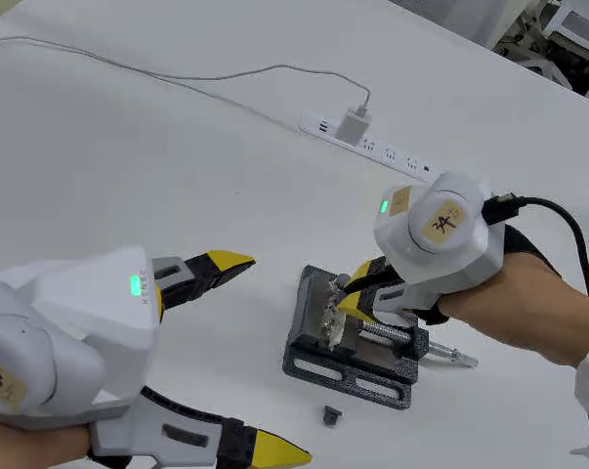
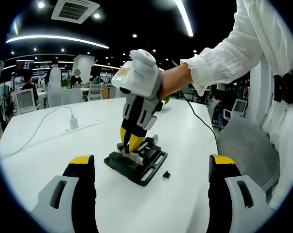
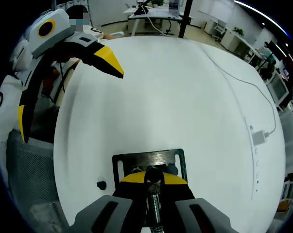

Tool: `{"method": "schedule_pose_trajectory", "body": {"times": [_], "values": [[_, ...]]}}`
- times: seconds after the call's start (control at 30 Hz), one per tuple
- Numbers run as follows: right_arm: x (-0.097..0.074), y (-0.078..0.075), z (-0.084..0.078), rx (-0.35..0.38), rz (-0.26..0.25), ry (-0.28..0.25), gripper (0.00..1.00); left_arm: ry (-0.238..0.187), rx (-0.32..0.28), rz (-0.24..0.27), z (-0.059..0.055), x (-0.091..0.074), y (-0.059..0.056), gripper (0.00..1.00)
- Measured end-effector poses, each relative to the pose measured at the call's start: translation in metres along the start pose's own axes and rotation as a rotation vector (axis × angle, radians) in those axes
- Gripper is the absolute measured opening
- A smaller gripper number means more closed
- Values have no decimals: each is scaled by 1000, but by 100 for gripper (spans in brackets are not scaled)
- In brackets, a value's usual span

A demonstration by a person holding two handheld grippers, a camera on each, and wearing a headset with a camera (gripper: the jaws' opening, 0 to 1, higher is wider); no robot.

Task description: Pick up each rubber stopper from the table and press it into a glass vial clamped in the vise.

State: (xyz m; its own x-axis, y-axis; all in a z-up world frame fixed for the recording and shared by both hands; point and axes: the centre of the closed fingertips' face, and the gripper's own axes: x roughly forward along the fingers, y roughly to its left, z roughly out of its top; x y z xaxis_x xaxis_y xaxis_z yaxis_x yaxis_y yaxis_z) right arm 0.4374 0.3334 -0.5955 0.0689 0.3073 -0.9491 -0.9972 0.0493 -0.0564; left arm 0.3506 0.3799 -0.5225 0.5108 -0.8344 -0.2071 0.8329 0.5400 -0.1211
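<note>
Found the left gripper [image 1: 255,357] at the near left over the white table [image 1: 128,147], jaws spread wide with bare tabletop between the yellow tips. Noted broad open surface beyond it. Saw that stretch crossed only far back by a thin white cable [image 1: 128,63] running rightward to a charger [image 1: 353,125] plugged into a power strip [image 1: 397,156].

Saw free room between the left gripper and the vise [image 1: 318,369], the two well apart. Spotted a loose stopper [image 1: 331,415], small and dark, on the table just off the near edge of the vise base, touching neither gripper. Made out glass vials [image 1: 330,318] clamped between the vise's own jaws, too small to count.

Found the right gripper [image 1: 353,290] reaching in from the right, tilted down over the vise, jaws drawn narrow. Saw, in the right gripper view, a dark round pinched stopper [image 3: 153,174] held between the yellow tips, directly over the vise. Could not tell whether it touched a vial.

Noted the vise screw handle [image 1: 450,357] sticking out rightward beneath that gripper. Saw a black cord [image 1: 558,225] looping off toward the right edge. Placed the far table edge at upper right, chairs [image 1: 567,39] beyond it.
</note>
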Motion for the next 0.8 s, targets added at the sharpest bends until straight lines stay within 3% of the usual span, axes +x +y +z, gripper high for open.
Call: {"method": "schedule_pose_trajectory", "body": {"times": [0.8], "values": [[-3,2,0,12,-2,-43,10,8,8,-6,4,-1,-3,96]]}}
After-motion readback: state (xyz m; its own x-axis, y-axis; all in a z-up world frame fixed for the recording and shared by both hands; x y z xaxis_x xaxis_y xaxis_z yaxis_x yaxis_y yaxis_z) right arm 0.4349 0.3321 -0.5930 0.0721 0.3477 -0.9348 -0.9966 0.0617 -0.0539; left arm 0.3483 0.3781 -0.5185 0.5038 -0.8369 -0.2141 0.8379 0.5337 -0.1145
